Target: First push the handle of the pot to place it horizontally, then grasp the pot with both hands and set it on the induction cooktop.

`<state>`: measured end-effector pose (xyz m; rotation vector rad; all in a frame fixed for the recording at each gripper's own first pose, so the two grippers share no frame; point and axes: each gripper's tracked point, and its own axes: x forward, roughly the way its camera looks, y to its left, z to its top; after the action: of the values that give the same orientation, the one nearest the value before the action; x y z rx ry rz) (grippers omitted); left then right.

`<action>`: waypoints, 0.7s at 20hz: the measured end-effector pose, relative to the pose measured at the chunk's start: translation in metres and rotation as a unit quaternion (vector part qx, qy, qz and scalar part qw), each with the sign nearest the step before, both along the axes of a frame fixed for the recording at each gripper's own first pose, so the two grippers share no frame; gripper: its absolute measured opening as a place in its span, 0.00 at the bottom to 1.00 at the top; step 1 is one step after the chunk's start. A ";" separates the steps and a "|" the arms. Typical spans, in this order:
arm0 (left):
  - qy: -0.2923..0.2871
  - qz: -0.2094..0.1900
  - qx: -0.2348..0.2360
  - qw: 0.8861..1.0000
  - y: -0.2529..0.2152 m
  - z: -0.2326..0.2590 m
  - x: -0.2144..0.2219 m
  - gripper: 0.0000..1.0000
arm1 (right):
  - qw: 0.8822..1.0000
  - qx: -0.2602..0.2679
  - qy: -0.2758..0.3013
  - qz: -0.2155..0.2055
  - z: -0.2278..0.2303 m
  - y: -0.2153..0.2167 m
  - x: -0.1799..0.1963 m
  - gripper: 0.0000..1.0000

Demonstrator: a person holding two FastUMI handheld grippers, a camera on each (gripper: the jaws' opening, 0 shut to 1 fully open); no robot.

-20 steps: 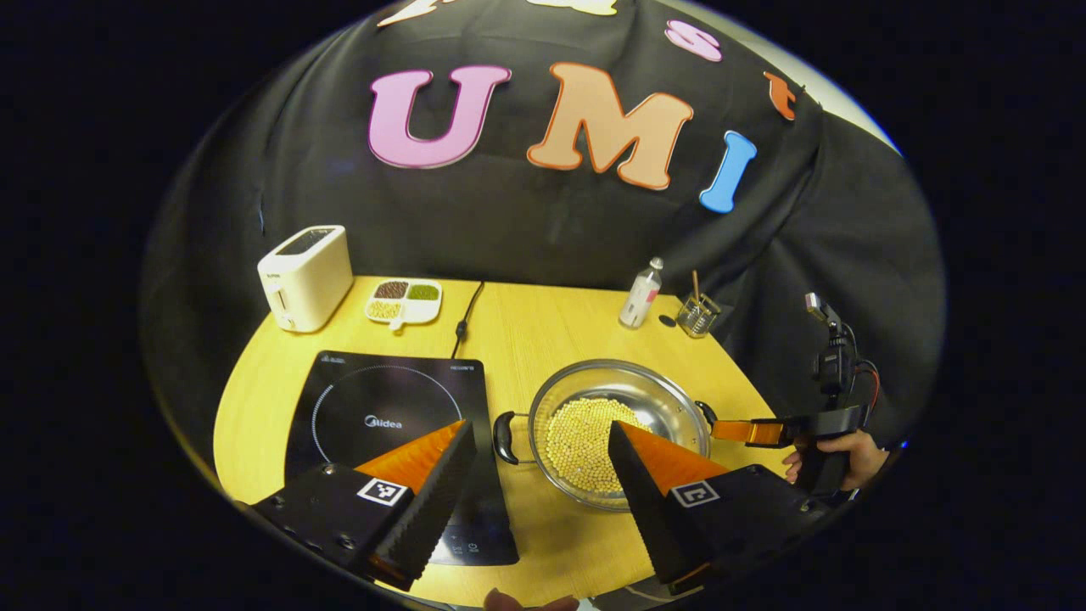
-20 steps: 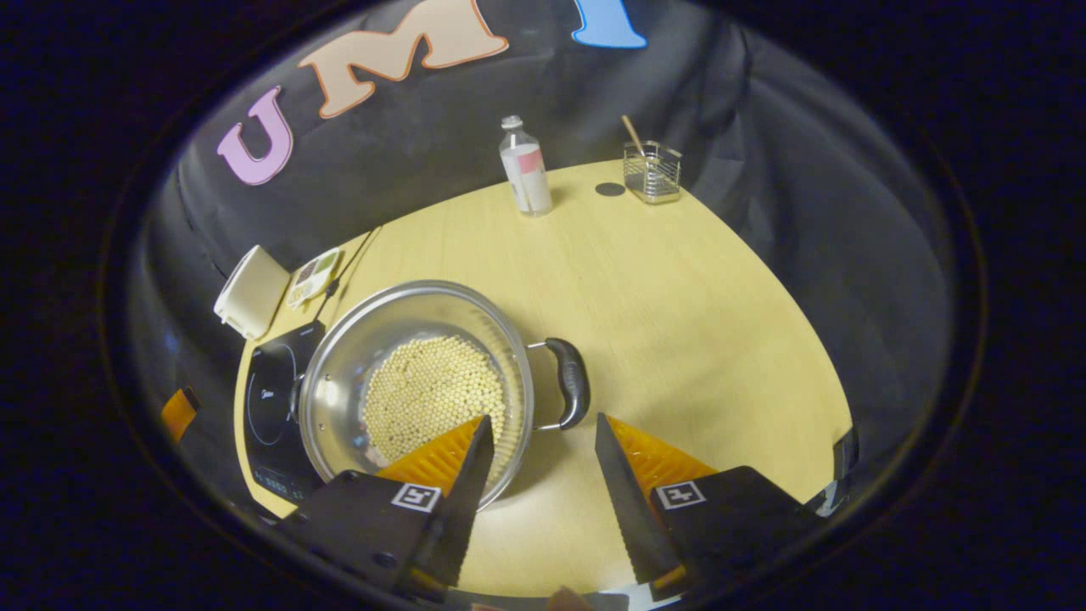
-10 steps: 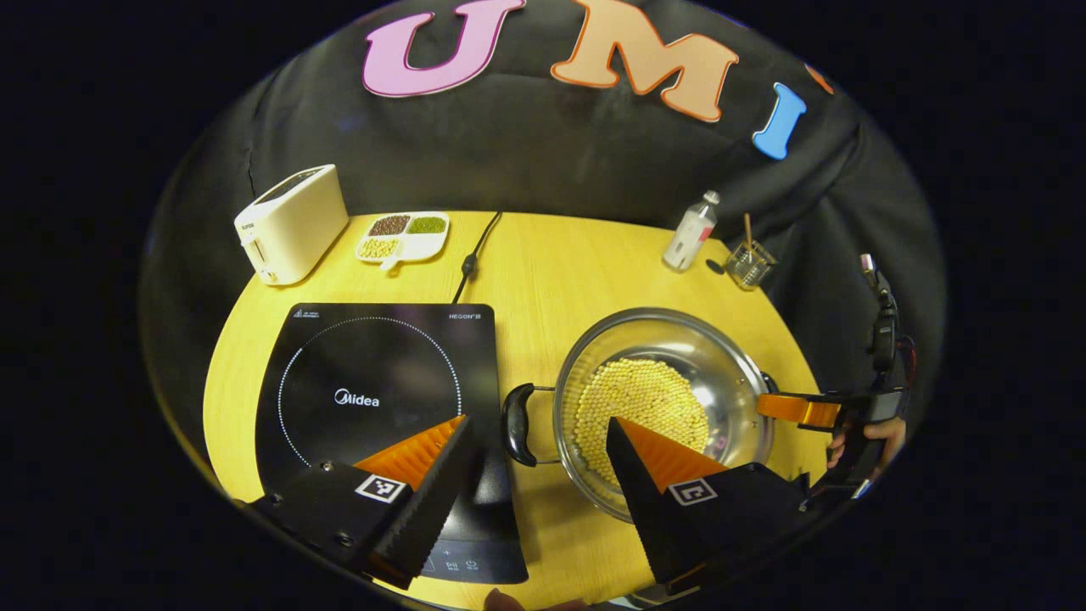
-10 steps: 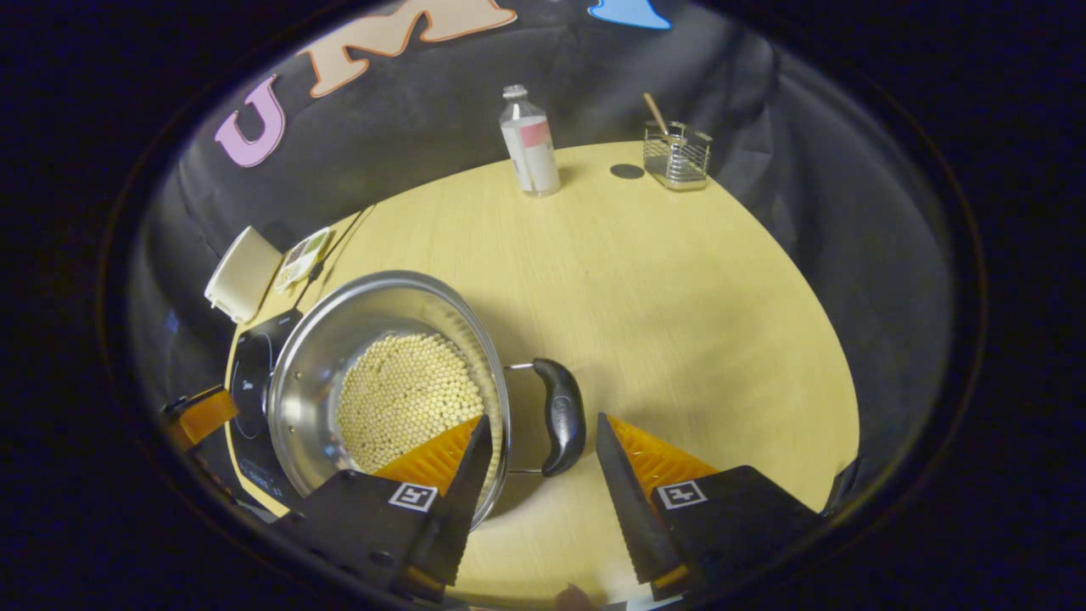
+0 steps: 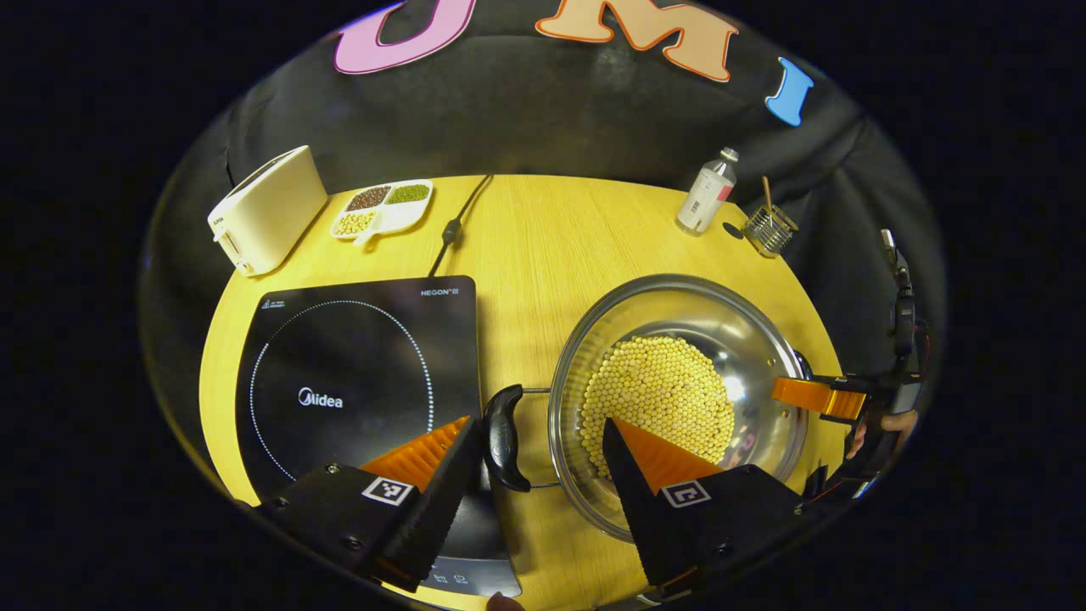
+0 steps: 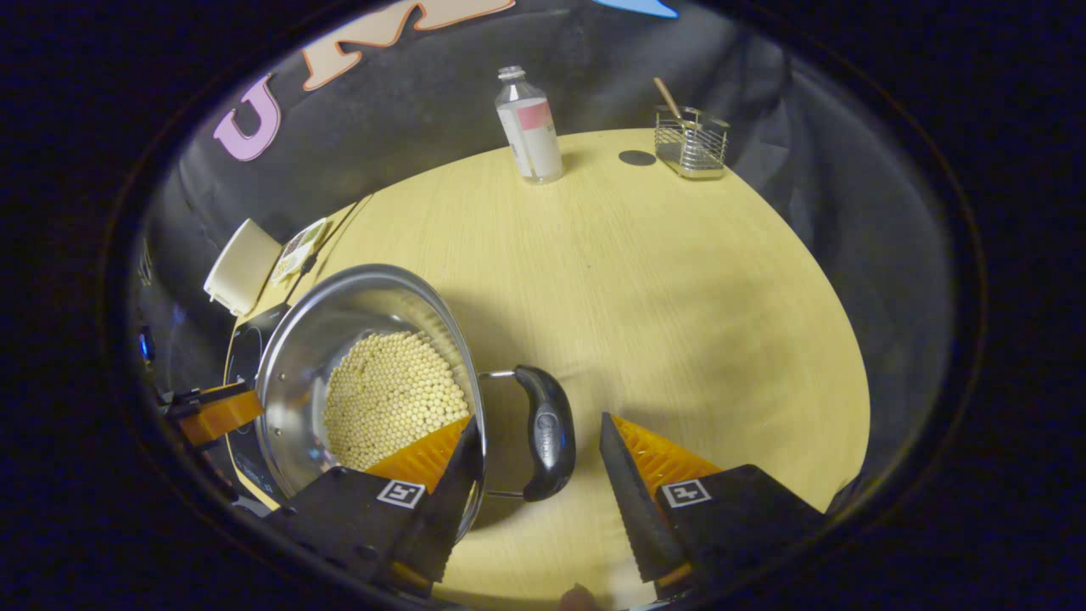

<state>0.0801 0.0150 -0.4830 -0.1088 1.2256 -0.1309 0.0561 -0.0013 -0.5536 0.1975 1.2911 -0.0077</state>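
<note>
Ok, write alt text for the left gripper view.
The open left gripper straddles the pot's black handle; the steel pot of yellow beans sits right of the induction cooktop on a wooden table.

My jaws at the pot's handle

My right gripper stands open around the pot's black handle; bottle and wire basket sit at the table's far edge.

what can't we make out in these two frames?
- Left gripper view: the cooktop's front control strip is hidden behind the left tongs.
- Left gripper view: the near rim of the pot is covered by one finger.
- Right gripper view: the cooktop is mostly hidden behind the pot.
- Both views: whether the tongs touch the pot handles cannot be told.
- Right gripper view: the bottle's label is too small to make out.
</note>
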 end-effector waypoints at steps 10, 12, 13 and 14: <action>0.035 0.004 0.016 0.999 -0.019 -0.032 -0.008 0.93 | 0.996 -0.068 -0.027 0.058 0.005 -0.018 0.010 0.80; 0.045 0.002 0.022 0.999 -0.019 -0.042 -0.012 0.87 | 0.997 -0.059 -0.018 0.053 0.003 -0.014 0.010 0.75; 0.052 0.003 0.025 0.998 -0.017 -0.045 -0.014 0.86 | 0.997 -0.051 -0.015 0.051 0.003 -0.012 0.010 0.75; 0.049 0.003 0.029 0.998 -0.015 -0.047 -0.011 0.85 | 0.997 -0.051 -0.015 0.049 0.000 -0.012 0.010 0.69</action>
<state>0.0687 -0.0004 -0.5305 -0.0680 1.3250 -0.0858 0.0665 -0.0137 -0.5538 0.0466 1.2651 0.0124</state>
